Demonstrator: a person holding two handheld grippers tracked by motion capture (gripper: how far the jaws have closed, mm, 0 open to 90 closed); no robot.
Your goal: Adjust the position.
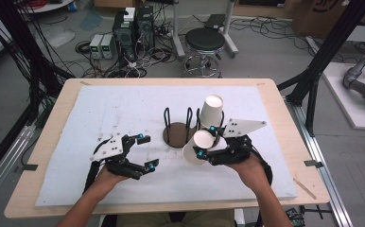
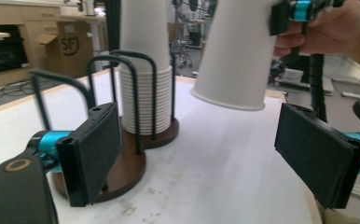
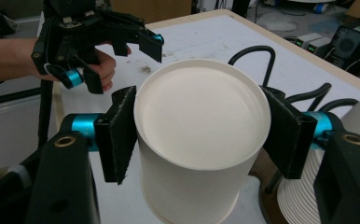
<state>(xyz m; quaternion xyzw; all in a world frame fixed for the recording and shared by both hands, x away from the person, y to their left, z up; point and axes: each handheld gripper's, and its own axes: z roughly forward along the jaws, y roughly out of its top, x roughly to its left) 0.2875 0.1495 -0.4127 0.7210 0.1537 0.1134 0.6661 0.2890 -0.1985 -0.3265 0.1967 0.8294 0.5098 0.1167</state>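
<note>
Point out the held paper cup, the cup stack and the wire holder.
held paper cup [image 3: 201, 116], right gripper view, on its flat bottom.
cup stack [image 2: 145, 100], left gripper view, on the stacked rims.
wire holder [image 1: 177, 135], high view, on its brown base.

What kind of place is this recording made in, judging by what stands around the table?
Most likely a robotics or engineering lab, not a home. Behind the table there are computer towers with tangled cables on the floor, a round stool and black metal frame posts.

My right gripper [image 3: 197, 135]: rough black foam pads | paper cup [image 3: 201, 140]: matt white | rack [image 2: 117, 116]: dark wire, brown wooden base at 12 o'clock | table [image 1: 43, 142]: pale wood
</note>
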